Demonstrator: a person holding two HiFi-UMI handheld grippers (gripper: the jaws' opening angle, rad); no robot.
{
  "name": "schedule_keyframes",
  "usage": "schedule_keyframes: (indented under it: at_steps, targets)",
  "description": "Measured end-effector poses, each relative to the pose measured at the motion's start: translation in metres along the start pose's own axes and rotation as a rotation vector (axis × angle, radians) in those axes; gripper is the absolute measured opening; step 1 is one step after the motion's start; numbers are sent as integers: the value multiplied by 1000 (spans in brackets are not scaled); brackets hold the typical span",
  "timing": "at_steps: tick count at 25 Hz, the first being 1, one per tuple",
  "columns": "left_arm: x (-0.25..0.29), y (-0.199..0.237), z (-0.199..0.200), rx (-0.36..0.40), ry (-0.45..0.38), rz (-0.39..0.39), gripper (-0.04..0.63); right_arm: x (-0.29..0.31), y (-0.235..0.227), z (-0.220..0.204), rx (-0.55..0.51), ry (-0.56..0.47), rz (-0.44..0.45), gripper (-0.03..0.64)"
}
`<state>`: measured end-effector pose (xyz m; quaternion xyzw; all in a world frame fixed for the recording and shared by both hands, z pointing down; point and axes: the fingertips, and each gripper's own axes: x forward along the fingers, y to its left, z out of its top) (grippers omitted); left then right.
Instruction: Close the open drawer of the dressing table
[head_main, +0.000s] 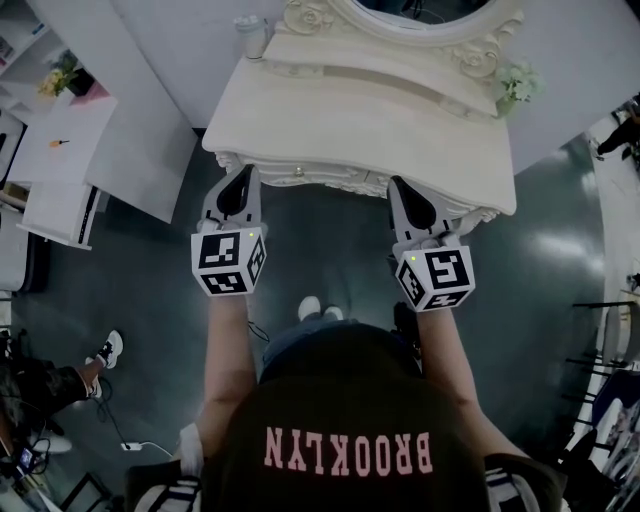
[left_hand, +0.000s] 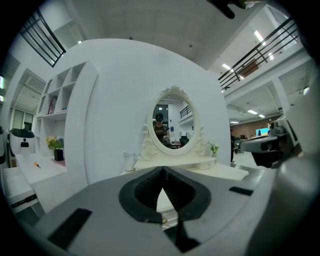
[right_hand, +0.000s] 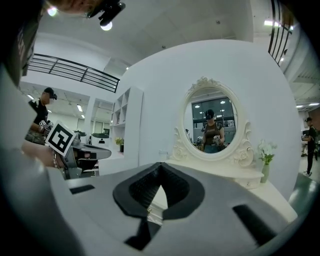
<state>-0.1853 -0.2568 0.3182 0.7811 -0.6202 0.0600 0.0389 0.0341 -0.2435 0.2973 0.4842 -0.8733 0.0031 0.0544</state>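
Hovering side by side in front of the dressing table (head_main: 360, 110), both claws are pointing at its front edge, one on each side of the middle. The left claw (head_main: 242, 176) is sitting with its jaws pressed together, tips meeting and nothing between them. The right claw (head_main: 402, 188) is doing the same, jaws together and empty. The person is holding both out at arm's length, and the marker cubes are facing up at the head camera.

The drawer (head_main: 298, 174) is lying tucked under the worktop's front edge. From above, its carved front is lining up with the ornate apron on either side, with no gap showing. A small gold knob (left_hand: 163, 220) on the pale front is peeking through the opening below the left claw's tips. Whether either claw is touching that front cannot be told from above.

On the worktop, the oval mirror (right_hand: 212, 122) is standing upright at the back in its scrolled frame, reflecting the person. A small vase of flowers (right_hand: 265, 159) is sitting on the raised ledge at the mirror's right, and a pale cup (left_hand: 129, 161) is standing at the back left corner. A white shelf unit (head_main: 60, 160) is standing off to the left against the wall. A bystander's shoe (head_main: 110, 347) is showing on the dark floor at the lower left
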Motion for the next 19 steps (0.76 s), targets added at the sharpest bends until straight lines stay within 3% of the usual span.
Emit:
schedule_keyframes:
  at_steps: [8, 19]
  targets:
    - [-20, -1, 14, -16, -33, -15, 5, -11, 9, 7, -3, -18, -4, -3]
    - [-43, -20, 27, 69, -104, -84, 5, -29, 18, 12, -31, -42, -25, -3]
